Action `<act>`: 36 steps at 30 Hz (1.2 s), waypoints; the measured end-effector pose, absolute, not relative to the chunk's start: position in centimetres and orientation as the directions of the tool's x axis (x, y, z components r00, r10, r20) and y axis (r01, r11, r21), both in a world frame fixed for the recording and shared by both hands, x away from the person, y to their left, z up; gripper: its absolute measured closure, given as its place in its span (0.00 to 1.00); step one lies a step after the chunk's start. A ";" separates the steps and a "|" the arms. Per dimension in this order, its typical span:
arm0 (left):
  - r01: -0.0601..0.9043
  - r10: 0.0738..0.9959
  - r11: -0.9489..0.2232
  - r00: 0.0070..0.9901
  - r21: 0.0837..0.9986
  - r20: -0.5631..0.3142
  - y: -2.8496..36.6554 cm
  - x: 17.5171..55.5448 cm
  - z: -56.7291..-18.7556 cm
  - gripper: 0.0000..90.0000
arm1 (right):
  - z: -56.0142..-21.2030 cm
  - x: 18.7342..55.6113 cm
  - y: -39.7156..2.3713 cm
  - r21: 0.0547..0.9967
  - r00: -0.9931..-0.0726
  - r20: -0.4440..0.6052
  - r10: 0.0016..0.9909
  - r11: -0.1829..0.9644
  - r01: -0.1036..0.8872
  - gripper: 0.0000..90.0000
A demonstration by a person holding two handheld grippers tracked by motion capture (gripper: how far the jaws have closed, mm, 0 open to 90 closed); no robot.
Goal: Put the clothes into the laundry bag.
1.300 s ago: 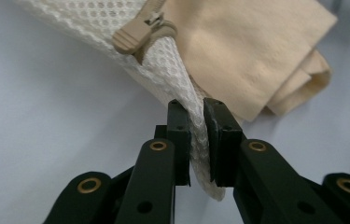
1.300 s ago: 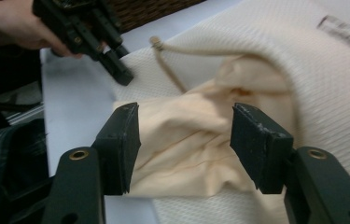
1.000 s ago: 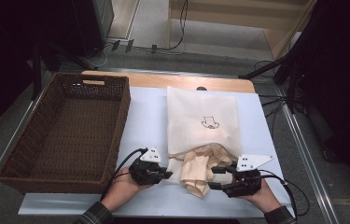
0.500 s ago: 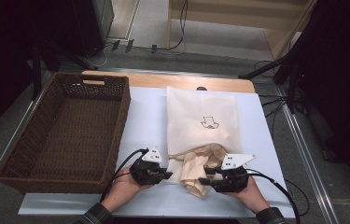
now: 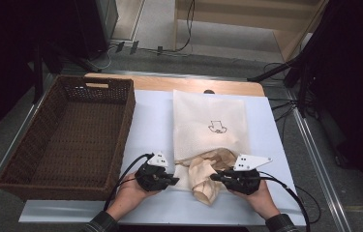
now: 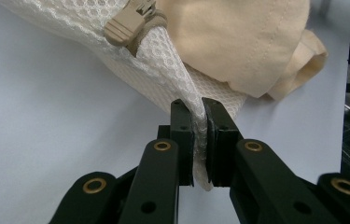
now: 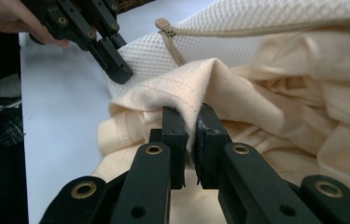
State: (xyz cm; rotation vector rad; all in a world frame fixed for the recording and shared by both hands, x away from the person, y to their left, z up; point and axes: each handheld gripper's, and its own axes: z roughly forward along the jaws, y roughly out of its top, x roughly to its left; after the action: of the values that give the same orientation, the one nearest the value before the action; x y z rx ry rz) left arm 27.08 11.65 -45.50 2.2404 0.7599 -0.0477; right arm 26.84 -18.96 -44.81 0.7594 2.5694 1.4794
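Rightward of the brown basket (image 5: 68,140), the right gripper (image 5: 217,177) has slid in from the table edge; its jaws, just closing, now clamp the cream garment (image 7: 238,93) spilling from the mesh bag (image 5: 208,125) — left gripper (image 6: 199,122) pinches that bag's corner.

- The table (image 5: 285,145) has a white top, and a strip of brown wood shows along its far edge.
- Shiny metal rails (image 5: 320,164) run down both sides of the table.
- A big brown woven basket (image 5: 68,140) sits on the left part of the table.
- The floor (image 5: 159,29) is grey, and light falls on it at the back.
- Black cables (image 5: 189,24) lie on the floor behind the table.
- A light wooden piece of furniture (image 5: 247,14) stands at the back.
- The far left and far right sides of the room are very dark.
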 end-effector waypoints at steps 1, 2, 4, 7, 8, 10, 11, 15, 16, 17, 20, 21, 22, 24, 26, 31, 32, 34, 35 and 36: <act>0.536 0.508 -0.536 0.822 0.652 -0.258 11.6 27.1 -45.5 0.93 | -44.8 26.9 -18.9 0.834 -0.873 0.171 0.457 0.405 0.376 0.95; 0.536 0.509 -0.539 0.822 0.650 -0.255 11.6 27.1 -45.5 0.93 | -44.7 27.0 -18.9 0.833 -0.871 0.170 0.461 0.405 0.377 0.95; 0.533 0.509 -0.540 0.823 0.652 -0.252 11.6 27.0 -45.5 0.93 | -44.5 27.2 -18.8 0.838 -0.869 0.169 0.465 0.397 0.375 0.95; 0.536 0.507 -0.536 0.822 0.652 -0.259 11.6 27.1 -45.5 0.92 | -44.3 27.5 -18.4 0.843 -0.864 0.167 0.474 0.386 0.375 0.95; 0.536 0.504 -0.535 0.823 0.653 -0.262 11.6 27.0 -45.5 0.92 | -44.3 27.6 -18.3 0.843 -0.863 0.166 0.477 0.385 0.375 0.95; 0.532 0.501 -0.537 0.826 0.655 -0.259 11.7 27.0 -45.5 0.92 | -44.3 27.9 -18.1 0.842 -0.864 0.162 0.476 0.389 0.372 0.95; 0.531 0.501 -0.534 0.825 0.658 -0.260 11.7 27.0 -45.5 0.92 | -44.3 28.0 -18.0 0.843 -0.861 0.163 0.482 0.386 0.376 0.95; 0.537 0.502 -0.523 0.821 0.662 -0.270 11.6 27.1 -45.4 0.93 | -44.2 28.4 -17.6 0.840 -0.862 0.152 0.484 0.396 0.371 0.95; 0.540 0.505 -0.524 0.820 0.659 -0.271 11.6 27.1 -45.5 0.93 | -44.2 28.5 -17.5 0.841 -0.861 0.150 0.486 0.395 0.370 0.95; 0.538 0.502 -0.523 0.821 0.661 -0.271 11.6 27.1 -45.5 0.94 | -44.2 28.6 -17.4 0.839 -0.863 0.145 0.484 0.401 0.367 0.95; 0.525 0.496 -0.526 0.828 0.669 -0.260 11.7 27.1 -45.5 0.94 | -44.3 28.9 -16.9 0.836 -0.867 0.144 0.476 0.410 0.364 0.95; 0.521 0.495 -0.527 0.831 0.672 -0.256 11.6 27.0 -45.5 0.94 | -44.4 29.0 -16.7 0.835 -0.869 0.143 0.473 0.413 0.362 0.95; 0.518 0.494 -0.528 0.832 0.673 -0.253 11.6 27.0 -45.4 0.94 | -44.5 29.2 -16.5 0.830 -0.871 0.141 0.471 0.423 0.363 0.95; 0.514 0.492 -0.529 0.834 0.675 -0.249 11.6 27.0 -45.5 0.94 | -44.7 29.4 -16.1 0.821 -0.872 0.128 0.472 0.442 0.360 0.95; 0.514 0.491 -0.525 0.834 0.679 -0.252 11.6 27.0 -45.5 0.94 | -44.8 29.7 -15.8 0.818 -0.872 0.126 0.473 0.447 0.361 0.95; 0.519 0.490 -0.516 0.831 0.681 -0.263 11.6 27.1 -45.4 0.94 | -45.3 30.5 -15.1 0.809 -0.862 0.125 0.492 0.453 0.376 0.95; 0.520 0.490 -0.514 0.831 0.682 -0.264 11.6 27.1 -45.3 0.94 | -45.5 30.7 -15.0 0.804 -0.861 0.124 0.494 0.458 0.379 0.95; 0.522 0.489 -0.511 0.830 0.683 -0.268 11.7 27.2 -45.3 0.94 | -45.7 31.0 -14.8 0.800 -0.857 0.121 0.501 0.462 0.383 0.95; 0.522 0.489 -0.509 0.830 0.685 -0.269 11.7 27.2 -45.2 0.94 | -45.8 31.1 -14.6 0.798 -0.856 0.120 0.504 0.463 0.385 0.95; 0.522 0.490 -0.509 0.829 0.684 -0.268 11.6 27.2 -45.2 0.94 | -45.9 31.3 -14.4 0.795 -0.855 0.114 0.506 0.470 0.384 0.95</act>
State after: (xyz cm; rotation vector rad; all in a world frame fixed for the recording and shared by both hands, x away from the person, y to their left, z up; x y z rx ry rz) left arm 27.16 11.64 -45.24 2.1966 0.7368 -0.0501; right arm 31.27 -14.41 -45.88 0.7842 2.5728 1.3376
